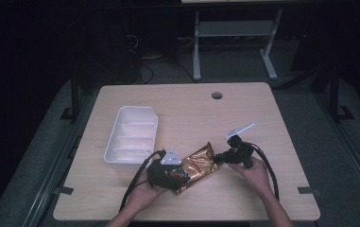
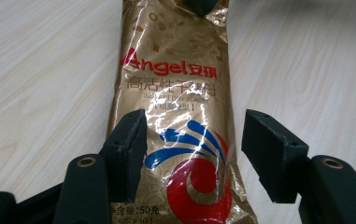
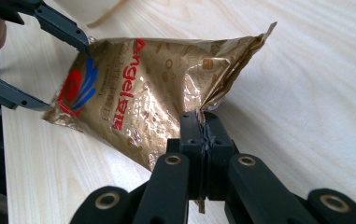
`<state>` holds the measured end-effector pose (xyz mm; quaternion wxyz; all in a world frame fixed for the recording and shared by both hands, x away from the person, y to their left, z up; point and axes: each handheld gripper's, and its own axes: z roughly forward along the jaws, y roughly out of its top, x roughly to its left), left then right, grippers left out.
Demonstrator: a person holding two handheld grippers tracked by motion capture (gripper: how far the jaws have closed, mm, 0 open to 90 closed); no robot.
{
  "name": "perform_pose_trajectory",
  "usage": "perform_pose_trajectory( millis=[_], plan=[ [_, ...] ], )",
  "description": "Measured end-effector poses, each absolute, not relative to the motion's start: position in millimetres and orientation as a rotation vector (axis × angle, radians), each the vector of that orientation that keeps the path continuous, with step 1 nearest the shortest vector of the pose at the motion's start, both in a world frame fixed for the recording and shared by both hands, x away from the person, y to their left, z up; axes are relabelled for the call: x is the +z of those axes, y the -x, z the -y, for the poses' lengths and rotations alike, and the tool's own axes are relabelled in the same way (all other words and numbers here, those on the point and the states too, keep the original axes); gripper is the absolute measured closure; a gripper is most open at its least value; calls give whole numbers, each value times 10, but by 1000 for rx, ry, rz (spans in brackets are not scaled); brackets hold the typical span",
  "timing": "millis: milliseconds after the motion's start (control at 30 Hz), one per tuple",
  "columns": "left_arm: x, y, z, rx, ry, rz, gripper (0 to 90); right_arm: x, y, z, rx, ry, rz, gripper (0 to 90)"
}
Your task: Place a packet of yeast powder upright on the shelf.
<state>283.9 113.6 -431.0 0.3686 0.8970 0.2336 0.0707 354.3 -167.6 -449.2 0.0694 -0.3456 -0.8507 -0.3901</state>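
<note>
My right gripper [image 3: 202,122] clamped the gold yeast packet [image 3: 138,84] by its edge on the table [image 1: 262,113], while my left gripper [image 2: 192,154] view showed its jaws apart, straddling the packet's printed end

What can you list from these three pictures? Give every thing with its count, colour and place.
Yeast packet: one, gold with red and blue print, front middle of the table, between both claws.
Tray: one, white, with compartments, left of centre.
Table: one, light wood, with a round hole near its far edge.
Left claw: one, black, jaws apart on either side of the packet's printed end.
Right claw: one, black, jaws shut on the packet's crimped end.
Hands: two, left and right, at the near edge.
</note>
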Motion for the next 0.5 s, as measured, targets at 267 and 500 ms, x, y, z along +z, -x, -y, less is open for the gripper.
perform_pose_trajectory(
  millis=[267,500],
  plan=[
    [-4249,-2804,-1116,171,-2267,-595,314,-4207,-3432,1808,-1291,959,2634,887],
    [-4156,-2799,-1093,193,-2211,-587,285,-3857,-3262,1940,-1395,856,2719,890]
  ],
)
